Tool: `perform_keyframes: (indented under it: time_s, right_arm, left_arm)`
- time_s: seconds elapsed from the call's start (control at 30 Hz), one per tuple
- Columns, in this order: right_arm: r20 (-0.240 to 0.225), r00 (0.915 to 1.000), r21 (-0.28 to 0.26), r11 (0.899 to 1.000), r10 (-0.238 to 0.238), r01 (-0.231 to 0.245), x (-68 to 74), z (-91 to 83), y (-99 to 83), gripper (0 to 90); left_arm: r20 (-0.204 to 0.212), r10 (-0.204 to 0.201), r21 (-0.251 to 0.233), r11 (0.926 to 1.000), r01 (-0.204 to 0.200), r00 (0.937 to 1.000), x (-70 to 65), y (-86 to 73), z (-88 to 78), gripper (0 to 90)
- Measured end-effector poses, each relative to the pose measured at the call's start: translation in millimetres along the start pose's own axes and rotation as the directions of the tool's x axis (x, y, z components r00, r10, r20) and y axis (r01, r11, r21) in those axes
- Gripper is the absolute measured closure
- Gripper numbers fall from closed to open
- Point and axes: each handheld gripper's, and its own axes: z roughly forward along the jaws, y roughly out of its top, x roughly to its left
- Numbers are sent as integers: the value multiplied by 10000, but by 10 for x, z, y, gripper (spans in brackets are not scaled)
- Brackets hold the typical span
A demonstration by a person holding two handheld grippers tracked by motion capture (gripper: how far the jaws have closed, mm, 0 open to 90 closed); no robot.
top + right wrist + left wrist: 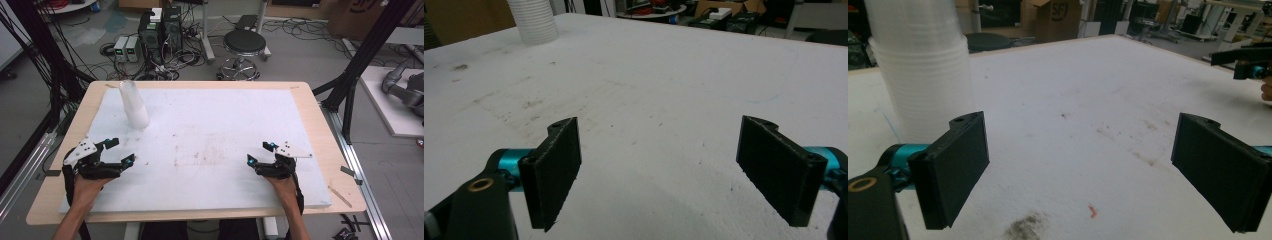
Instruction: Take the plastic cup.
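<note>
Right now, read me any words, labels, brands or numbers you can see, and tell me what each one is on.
"SF": black letters on the cardboard box beyond the table in the left gripper view; a further mark beside them is too blurred to read.
Dark print on the cardboard box at the top right of the high view: cut off, unreadable.
Stack of cups: no print.

Cup stack point(134, 104): translucent plastic, smooth, ribbed by nested rims.
Surface point(305, 95): pale wood edge, matt.
Foam sheet point(215, 125): white, matt, grainy, stained.
Left claw point(121, 151): black matt plastic pads, glossy teal fittings.
</note>
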Motion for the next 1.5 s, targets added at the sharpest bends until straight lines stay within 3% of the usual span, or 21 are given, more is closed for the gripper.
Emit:
perform_keyframes:
  time_s: [0.17, 0.4, 0.87, 1.13, 1.27, 1.37, 1.5]
  right_arm:
    - [15, 10000, 46, 10000, -8, 8, 1, 2, 1, 181]
    - [-9, 10000, 8, 10000, 16, -16, -9, 5, 1, 181]
    - [-34, 10000, 3, 10000, 79, -79, -8, -2, -1, 181]
    - [-50, 9999, 6, 10000, 98, -98, -5, -7, -2, 181]
    - [-68, 9999, 21, 9999, 100, -100, -8, -6, -2, 181]
    - [-75, 9999, 29, 10000, 75, -75, -7, -2, -1, 181]
    - [-67, 10000, 64, 10000, 70, -70, -4, 0, 0, 181]
  left_arm:
    - [29, 3, -134, 9999, -3, 10000, 77, 178, -24, 82]
    - [138, 297, -455, 9985, -290, 9995, 282, 606, -26, 82]
    - [451, 922, 192, 9955, -931, 9947, 718, 1320, 261, 82]
    - [565, 913, 249, 9954, -928, 9942, 881, 1463, 345, 82]
    - [560, 891, 642, 9936, -927, 9944, 944, 1513, 414, 82]
    - [686, 942, 655, 9930, -987, 9932, 961, 1570, 469, 82]
    - [743, 1159, 1119, 9860, -1238, 9905, 959, 1653, 573, 82]
